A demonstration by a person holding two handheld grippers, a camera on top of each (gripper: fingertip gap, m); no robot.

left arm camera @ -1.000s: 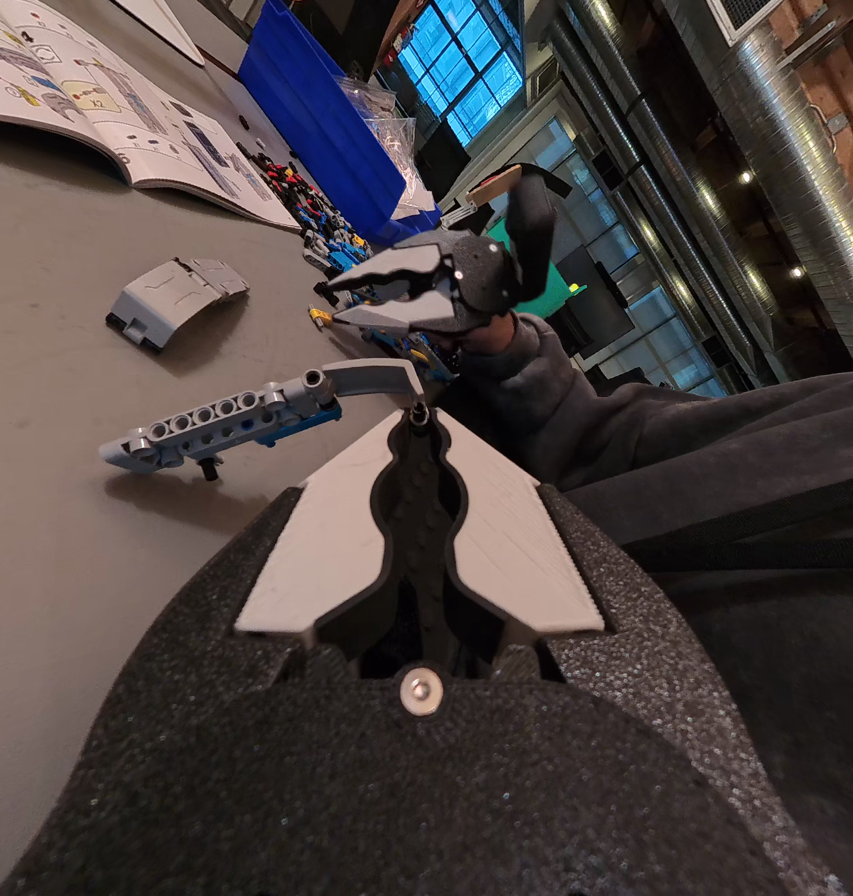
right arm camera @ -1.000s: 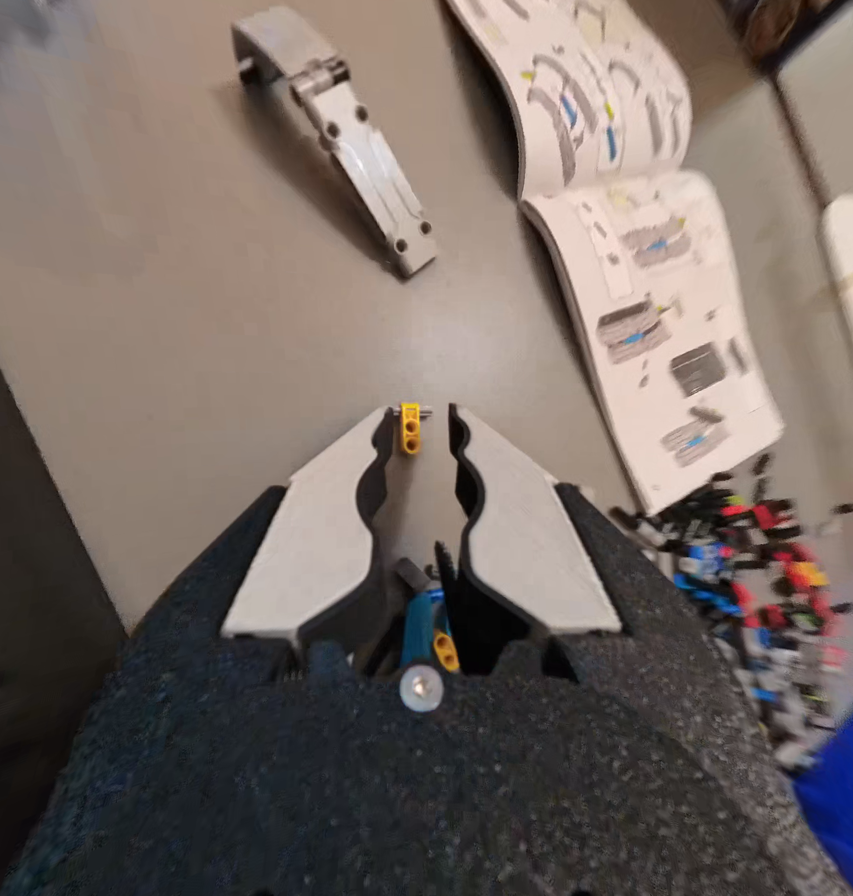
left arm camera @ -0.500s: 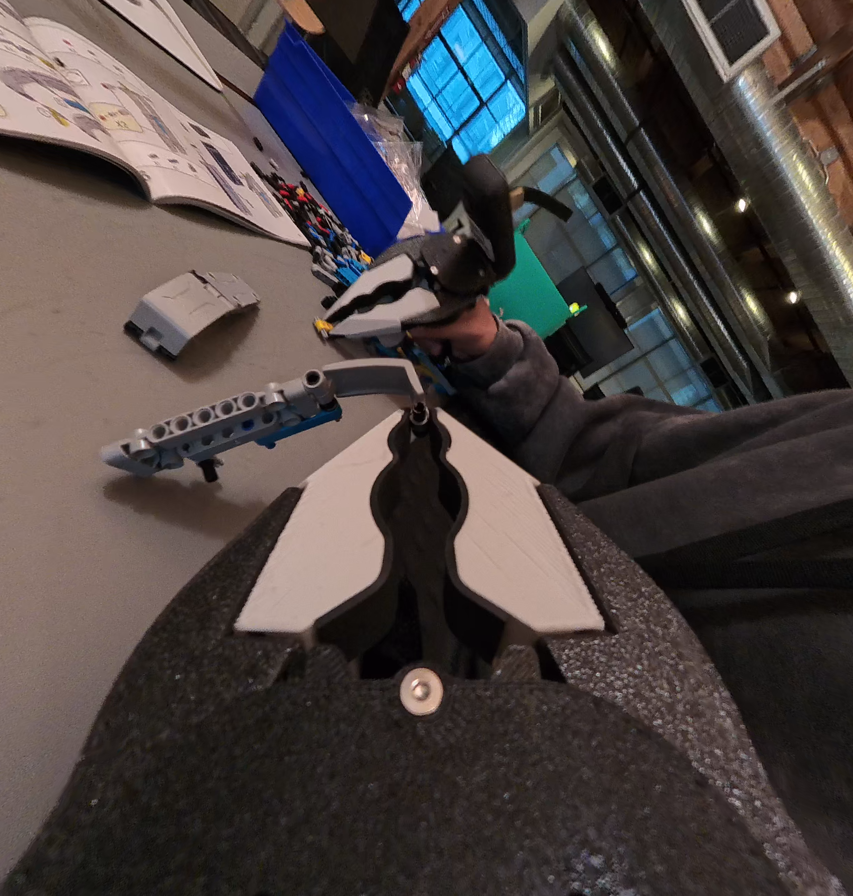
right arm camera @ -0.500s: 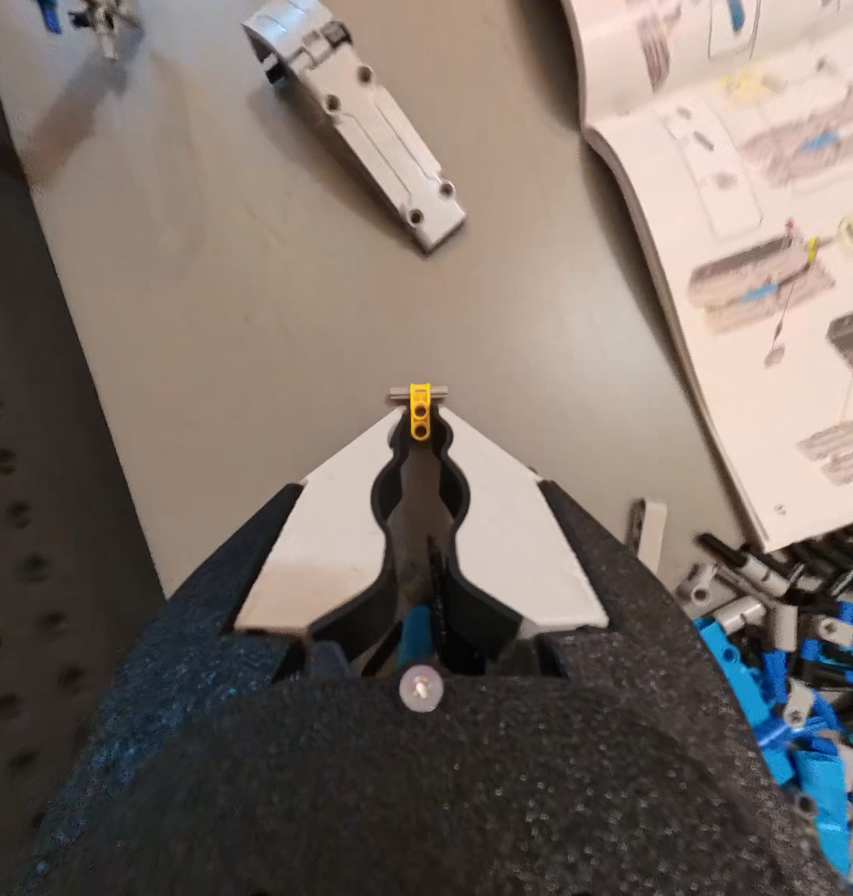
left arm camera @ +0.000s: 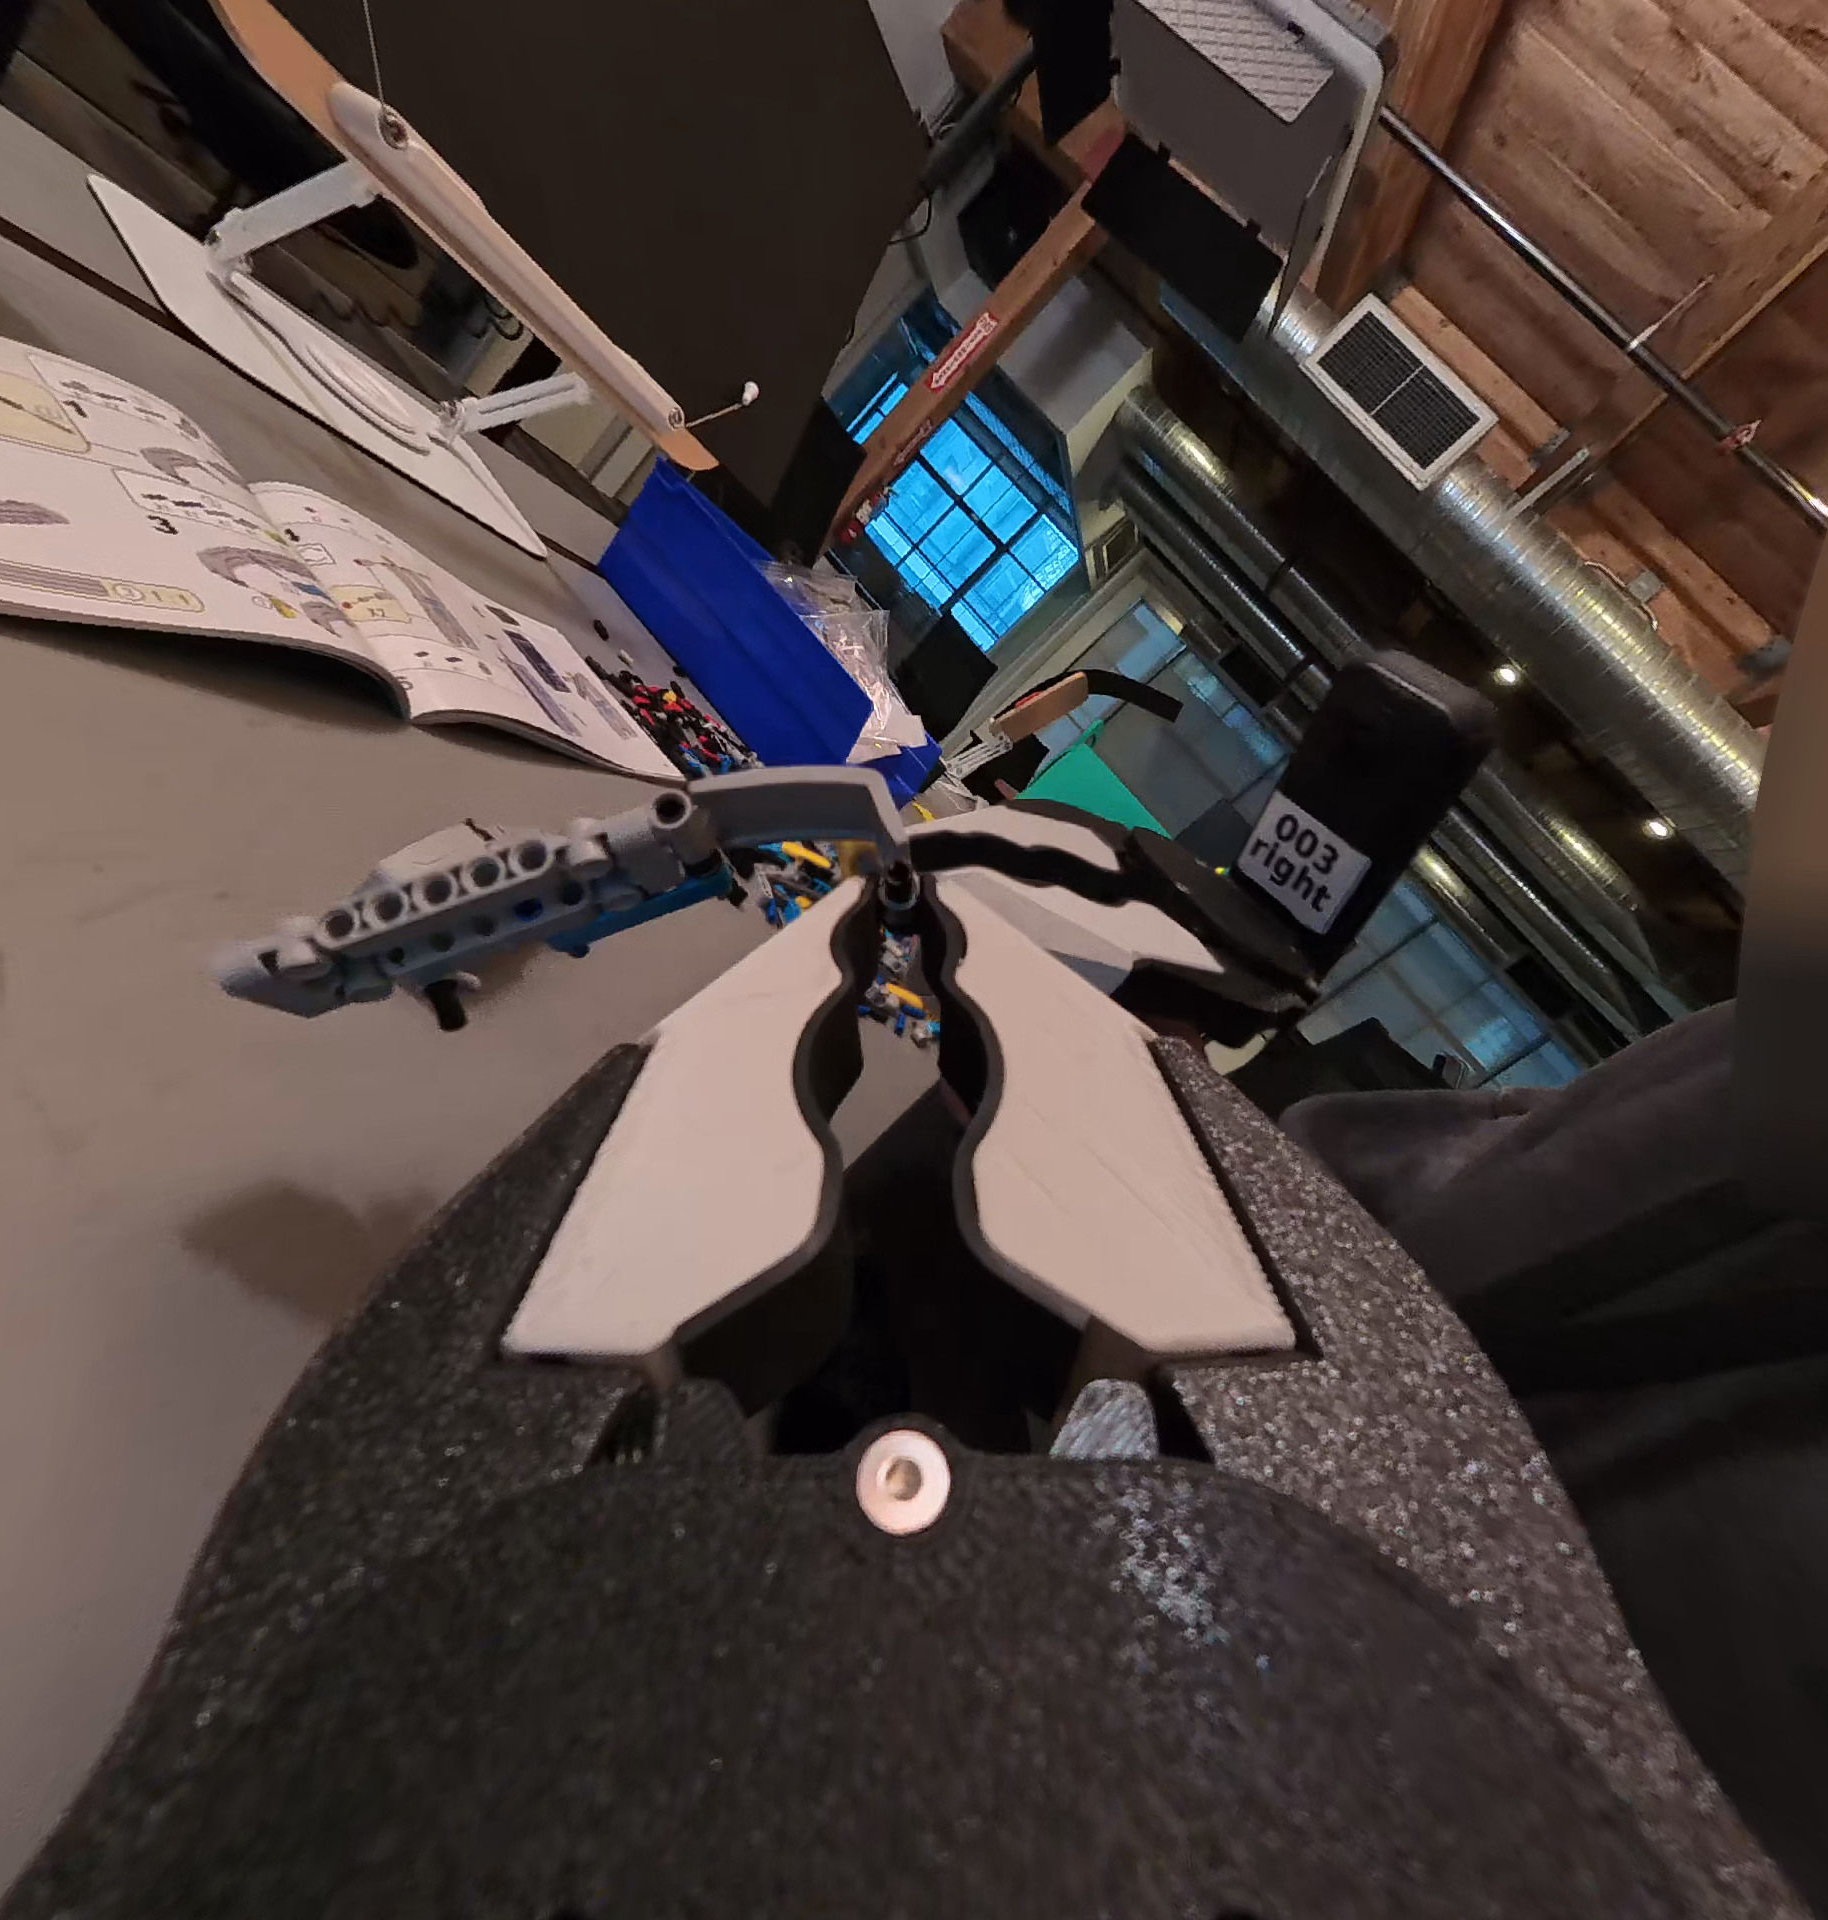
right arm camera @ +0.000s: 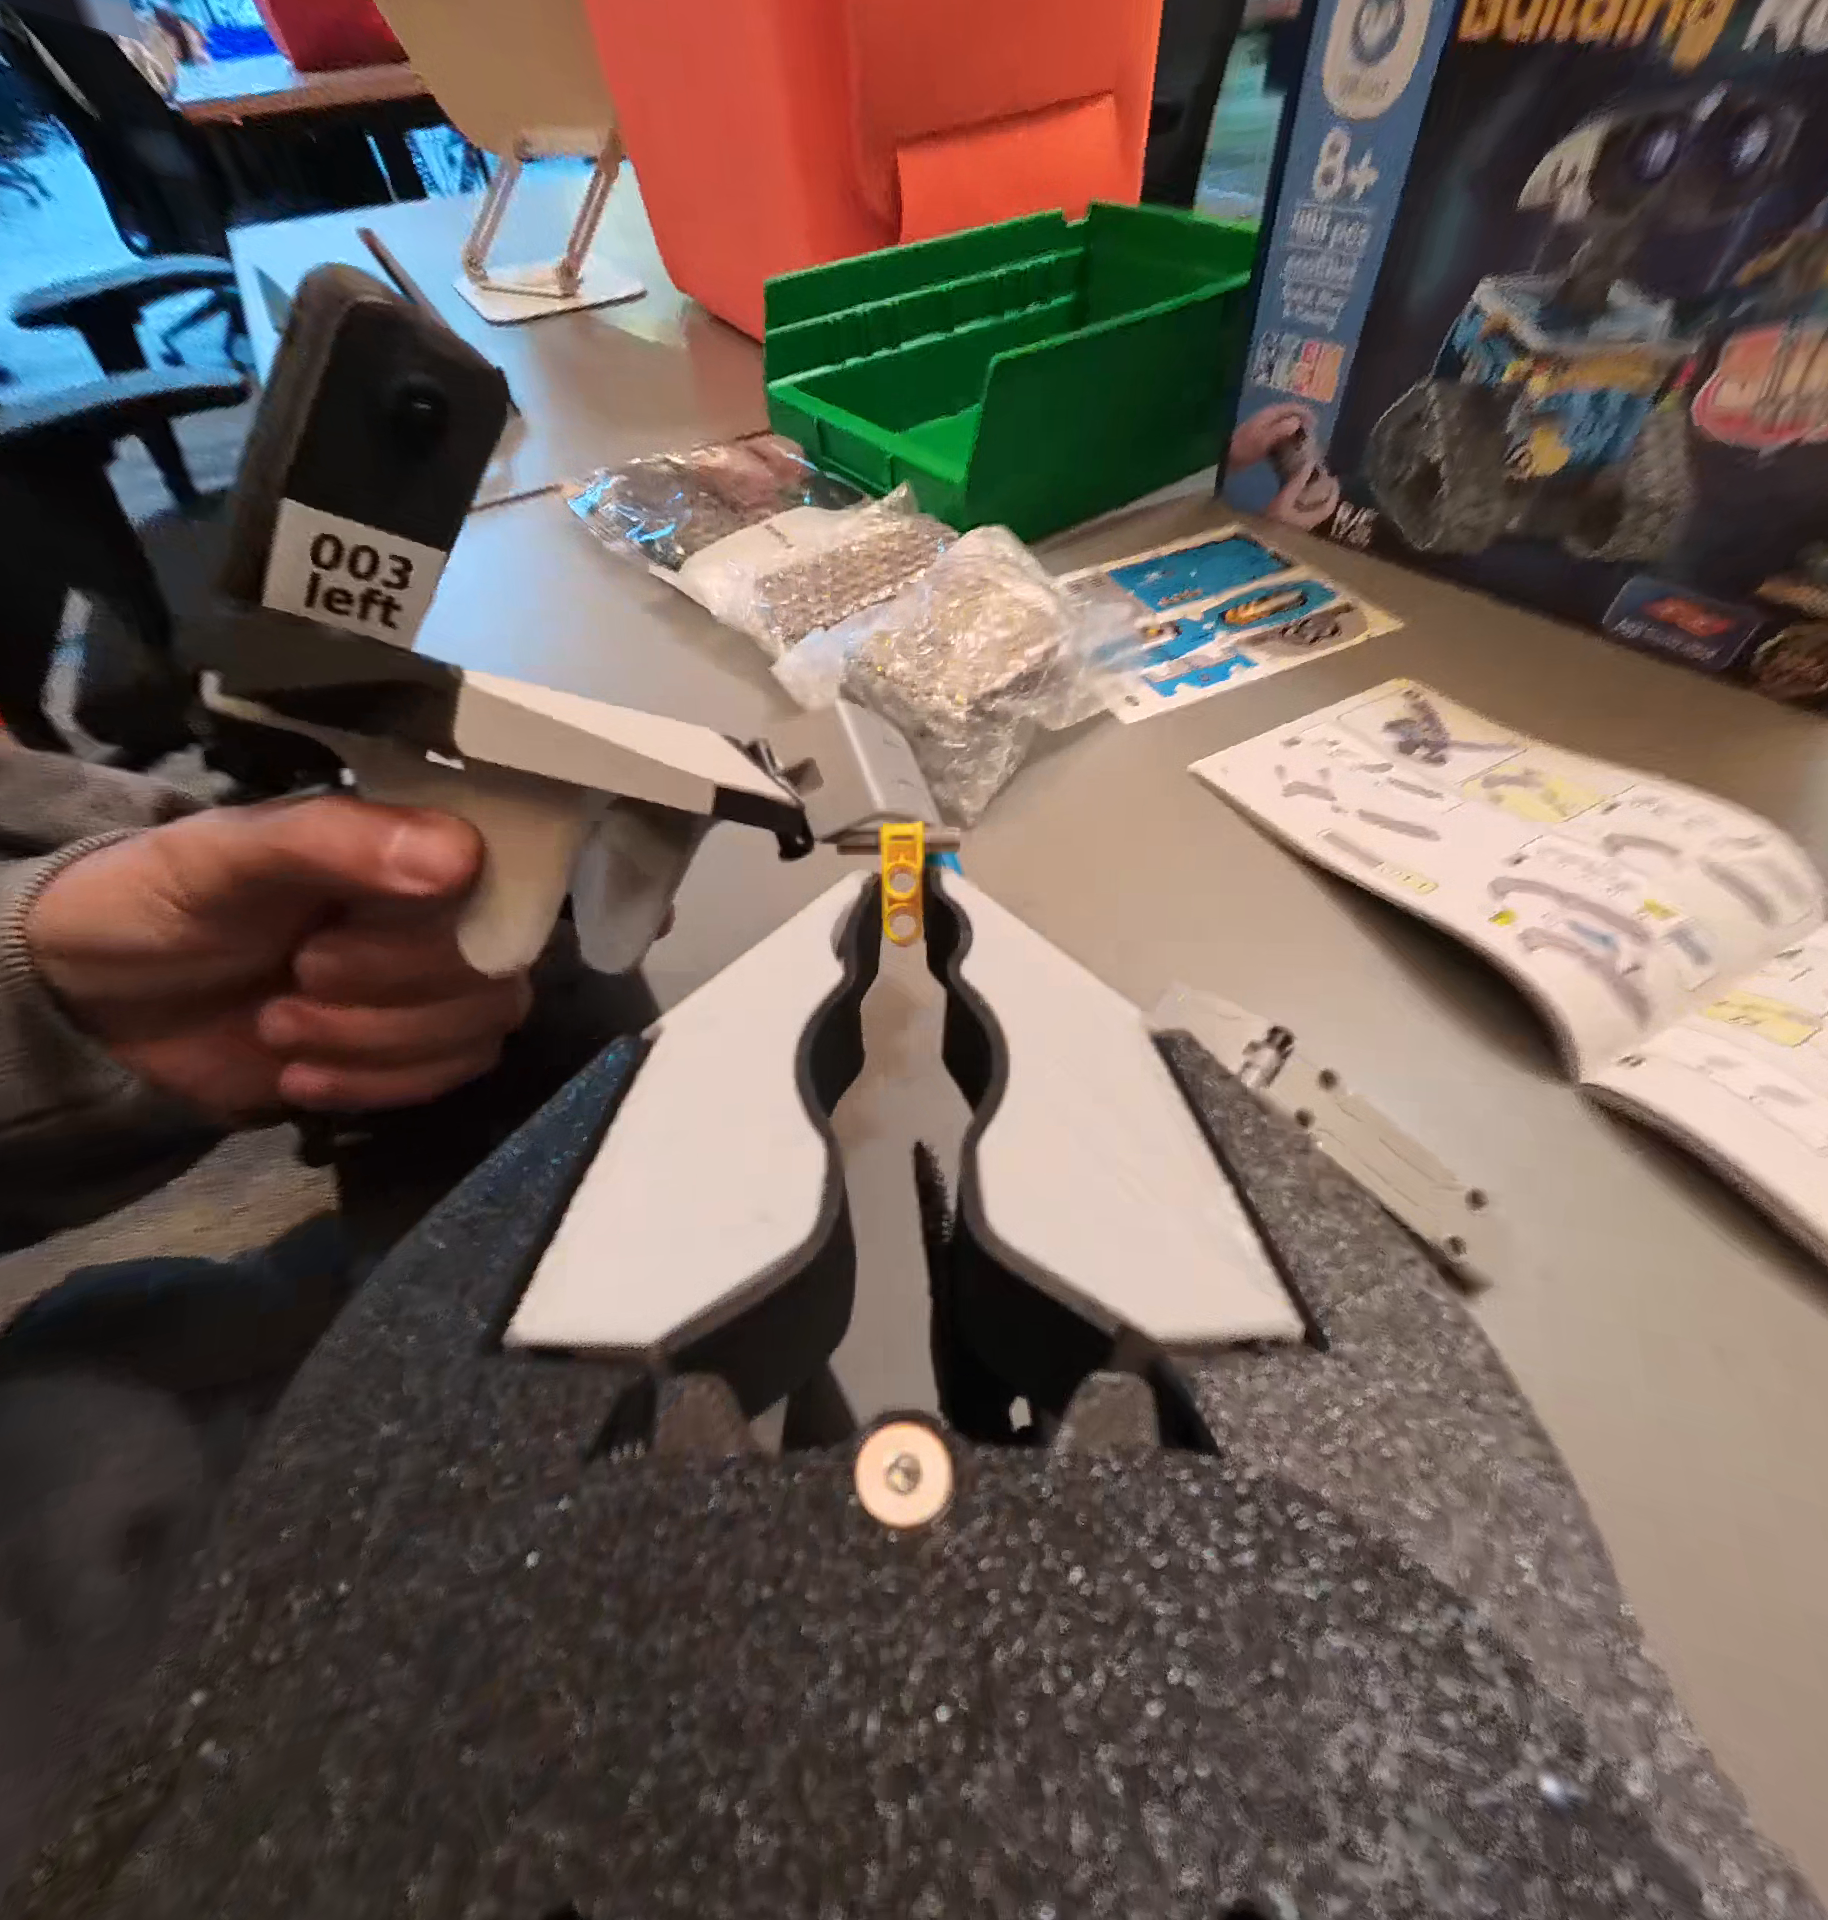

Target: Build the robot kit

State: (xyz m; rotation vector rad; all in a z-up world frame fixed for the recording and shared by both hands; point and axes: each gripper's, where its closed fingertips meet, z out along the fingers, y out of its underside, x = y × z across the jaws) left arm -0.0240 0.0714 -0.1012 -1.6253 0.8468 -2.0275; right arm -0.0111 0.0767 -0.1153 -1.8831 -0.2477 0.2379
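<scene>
My left gripper (left arm camera: 894,896) is shut on a black pin at the end of a grey brick assembly (left arm camera: 453,914), a holed beam with a blue part and a curved grey panel, held above the table. My right gripper (right arm camera: 902,881) is shut on a small yellow connector (right arm camera: 902,906) with a grey axle through its top. In the right wrist view a hand holds the left gripper (right arm camera: 790,812) at the left, tips right beside the yellow connector, with the curved panel (right arm camera: 884,764) just behind. The right gripper's fingers (left arm camera: 1035,831) show right behind my left tips.
An open instruction booklet (right arm camera: 1616,935) and a loose grey panel piece (right arm camera: 1346,1132) lie on the grey table (right arm camera: 1668,1403). Bags of parts (right arm camera: 889,592), a green bin (right arm camera: 993,374) and a toy box (right arm camera: 1616,312) stand at the back. Loose pieces (left arm camera: 681,717) lie before a blue bin (left arm camera: 744,644). Left and right tips are no more than a few centimetres apart.
My right gripper shut on the yellow connector, lifted it off the table and swung left to meet the left gripper. The left gripper tilted up, still holding the assembly.
</scene>
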